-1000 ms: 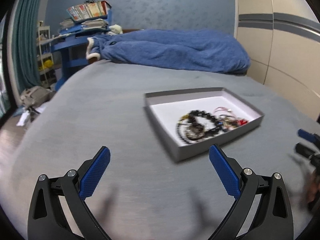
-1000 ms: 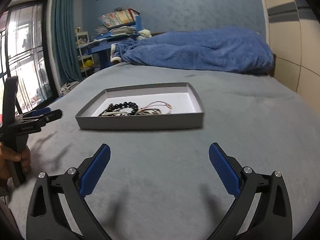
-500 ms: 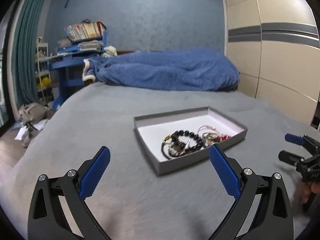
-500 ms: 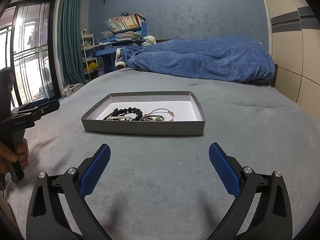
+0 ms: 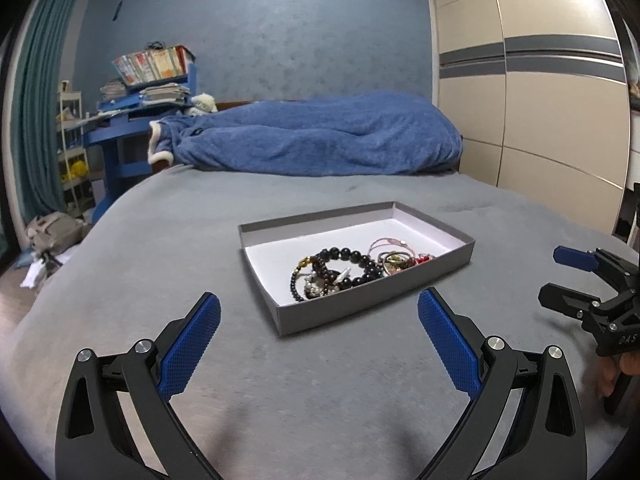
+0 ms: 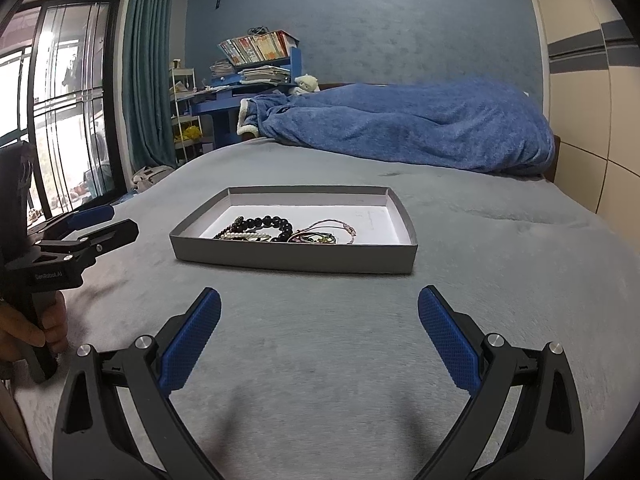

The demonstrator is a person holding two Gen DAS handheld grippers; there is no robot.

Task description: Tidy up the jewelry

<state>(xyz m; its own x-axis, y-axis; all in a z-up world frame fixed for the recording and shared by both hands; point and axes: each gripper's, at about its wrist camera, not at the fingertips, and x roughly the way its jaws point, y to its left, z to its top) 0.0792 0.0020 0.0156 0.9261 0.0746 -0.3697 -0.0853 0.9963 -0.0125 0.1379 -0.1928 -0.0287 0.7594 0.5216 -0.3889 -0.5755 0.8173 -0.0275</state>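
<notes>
Both cameras have levelled since a second ago, so the grey tray [image 5: 456,254] now sits nearer the middle of each view and more wall shows above it. Left gripper [image 5: 319,344] hovers over the grey bedspread [image 5: 168,248] just short of the tray's near corner, its blue ribbed pads spread wide with nothing between them; the right gripper [image 6: 319,344] stands equally wide before the tray's long side. Nothing lies between either tool and the tray. Inside, against the near wall, a black bead bracelet [image 5: 352,260] tangles with thin pink and metal chains [image 5: 394,254], though the small pieces are too fine to sort apart. Beyond the tray a rumpled blue fleece blanket [image 6: 408,128] heaps across the bed. Only the right view shows the window [image 6: 60,112] and a hand [image 6: 28,332] gripping the left tool's handle; only the left view shows the beige wardrobe doors [image 5: 540,120].
</notes>
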